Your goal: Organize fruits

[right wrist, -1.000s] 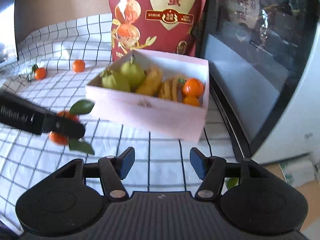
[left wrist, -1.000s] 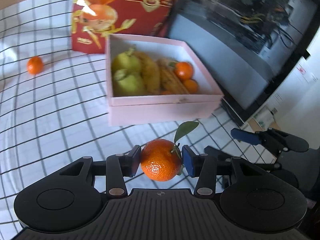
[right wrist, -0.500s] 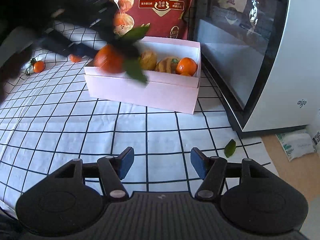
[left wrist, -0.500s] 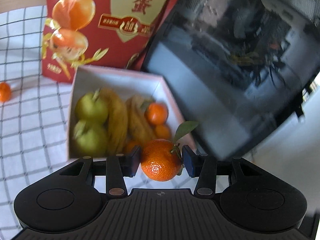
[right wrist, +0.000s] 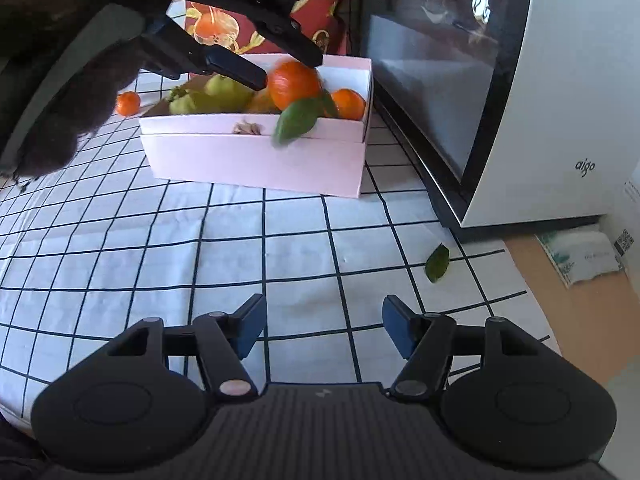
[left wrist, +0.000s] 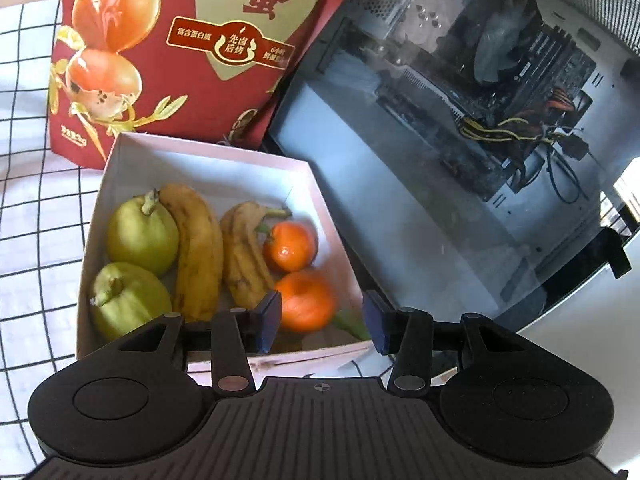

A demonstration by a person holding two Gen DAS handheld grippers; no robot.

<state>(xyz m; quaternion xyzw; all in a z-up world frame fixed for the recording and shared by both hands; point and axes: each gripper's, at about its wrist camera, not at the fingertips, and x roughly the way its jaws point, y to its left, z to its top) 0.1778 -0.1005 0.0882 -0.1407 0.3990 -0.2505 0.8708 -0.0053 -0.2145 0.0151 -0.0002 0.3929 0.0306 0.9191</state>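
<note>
Two glossy tangerines (left wrist: 306, 300) in pink box (left wrist: 208, 156)

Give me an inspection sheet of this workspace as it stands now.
Surface: white grid-patterned cloth.
Job's things: pink box holding two pears, two bananas and tangerines; leafy tangerine blurred at the box rim; one tangerine on the cloth.
Clutter: loose leaf; red snack bag.
Tongs: left tongs open over the box; right tongs open, empty.
Cables: inside the PC case.
Surroundings: paper packet beside the cloth.
</note>
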